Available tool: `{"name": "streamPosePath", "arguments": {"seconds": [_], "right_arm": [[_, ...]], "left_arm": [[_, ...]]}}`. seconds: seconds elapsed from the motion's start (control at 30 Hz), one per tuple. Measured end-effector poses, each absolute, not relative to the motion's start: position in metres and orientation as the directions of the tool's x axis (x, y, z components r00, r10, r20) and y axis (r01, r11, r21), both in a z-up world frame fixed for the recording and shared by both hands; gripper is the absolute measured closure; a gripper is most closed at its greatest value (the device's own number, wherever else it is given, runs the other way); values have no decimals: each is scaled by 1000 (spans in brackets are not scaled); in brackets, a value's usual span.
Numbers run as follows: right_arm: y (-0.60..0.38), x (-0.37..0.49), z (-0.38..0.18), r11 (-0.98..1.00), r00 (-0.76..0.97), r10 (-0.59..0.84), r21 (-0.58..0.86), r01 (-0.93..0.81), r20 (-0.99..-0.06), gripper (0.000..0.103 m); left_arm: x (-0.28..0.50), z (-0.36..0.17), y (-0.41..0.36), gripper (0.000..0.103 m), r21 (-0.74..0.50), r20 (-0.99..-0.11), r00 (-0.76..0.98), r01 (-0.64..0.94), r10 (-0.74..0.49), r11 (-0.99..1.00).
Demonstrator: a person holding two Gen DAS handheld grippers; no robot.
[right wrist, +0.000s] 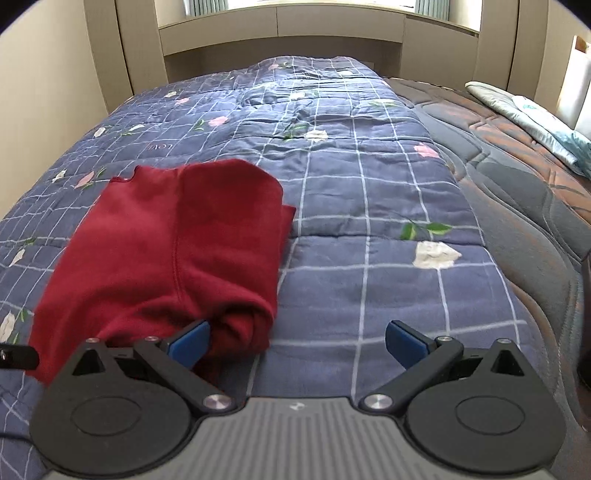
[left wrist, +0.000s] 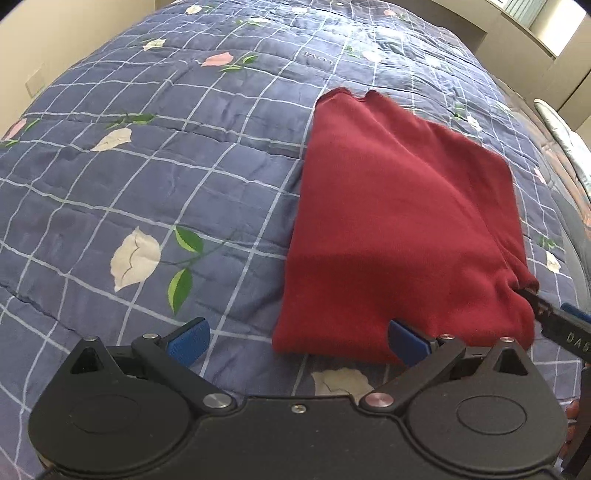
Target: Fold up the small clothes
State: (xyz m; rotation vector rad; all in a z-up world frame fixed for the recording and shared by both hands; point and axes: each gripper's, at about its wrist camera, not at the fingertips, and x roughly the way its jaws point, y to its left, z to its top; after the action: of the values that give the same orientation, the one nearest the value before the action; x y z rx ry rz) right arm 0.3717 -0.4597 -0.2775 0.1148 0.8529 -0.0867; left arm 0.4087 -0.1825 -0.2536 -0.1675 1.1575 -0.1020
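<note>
A dark red garment (left wrist: 399, 221) lies folded into a rough rectangle on the blue checked quilt (left wrist: 166, 166). It also shows in the right wrist view (right wrist: 166, 251), left of centre. My left gripper (left wrist: 297, 341) is open at the garment's near left corner, its right finger (left wrist: 406, 341) against the near edge. My right gripper (right wrist: 295, 343) is open at the garment's near right corner, its left finger (right wrist: 190, 343) touching the cloth. The right gripper's tip (left wrist: 554, 325) shows at the garment's right corner in the left wrist view. Neither holds anything.
The quilt (right wrist: 369, 184) covers a bed. A bare patterned mattress strip (right wrist: 517, 177) runs along the right side, with a folded pale cloth (right wrist: 535, 118) on it. A beige headboard and wall (right wrist: 295, 33) stand at the far end.
</note>
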Motion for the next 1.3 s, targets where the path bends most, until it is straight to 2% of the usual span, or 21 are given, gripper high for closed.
{"name": "streamPosePath", "arguments": {"seconds": [0.3, 0.8, 1.07, 1.3], "right_arm": [[-448, 326, -266, 976, 652, -25, 124, 181, -758, 0], [-387, 247, -229, 967, 637, 82, 216, 136, -767, 0], [-359, 210, -182, 954, 600, 167, 282, 103, -782, 0], [-348, 211, -162, 928, 528, 182, 323, 188, -829, 0]], "left_arm": [[385, -236, -176, 1, -187, -891, 416, 25, -180, 982], [316, -202, -133, 1, -160, -908, 384, 61, -171, 985], [278, -132, -100, 1, -125, -899, 418, 45, -132, 991], [242, -71, -55, 1, -82, -898, 436, -28, -62, 996]]}}
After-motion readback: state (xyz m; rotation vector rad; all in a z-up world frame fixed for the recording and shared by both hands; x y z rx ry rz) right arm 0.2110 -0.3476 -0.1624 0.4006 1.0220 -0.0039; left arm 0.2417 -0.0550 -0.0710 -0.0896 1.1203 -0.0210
